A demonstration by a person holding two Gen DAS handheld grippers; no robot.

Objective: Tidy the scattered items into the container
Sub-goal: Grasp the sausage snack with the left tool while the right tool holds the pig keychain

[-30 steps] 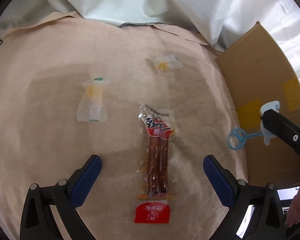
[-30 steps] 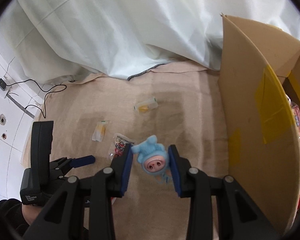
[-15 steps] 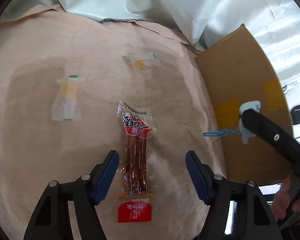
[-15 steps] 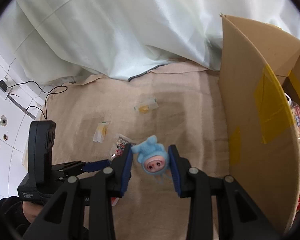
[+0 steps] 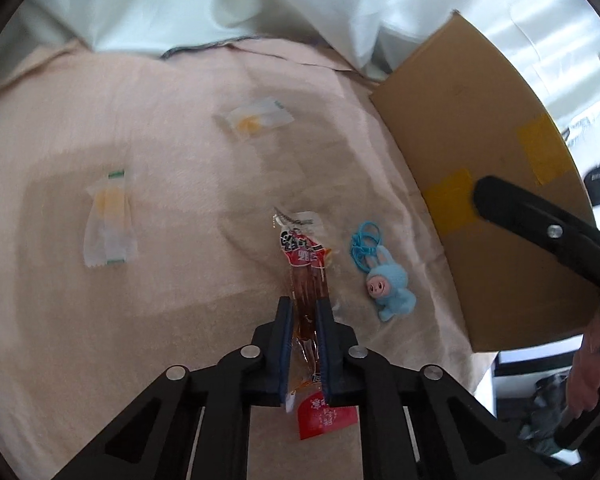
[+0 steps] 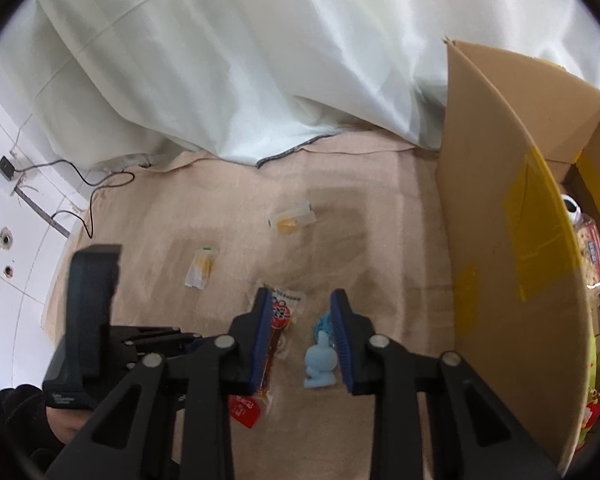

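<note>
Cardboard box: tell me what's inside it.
In the right wrist view, the cardboard box shows a snack packet with red print and a small white-and-black object above it. The near wall covers the rest of the interior, so anything lower down is hidden.

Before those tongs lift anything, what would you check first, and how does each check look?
1. Left tongs closed on the sausage packet: ok.
2. Grip spot: low on the packet, long end sticking out, may droop: not ok.
3. Right tongs holding something: not ok, open, nothing held.
4. Blue bunny toy in the cardboard box: not ok, lying on the cloth.
5. Two small sachets put away: not ok, both on the cloth.
6. Room left in the box: cannot tell.
</note>
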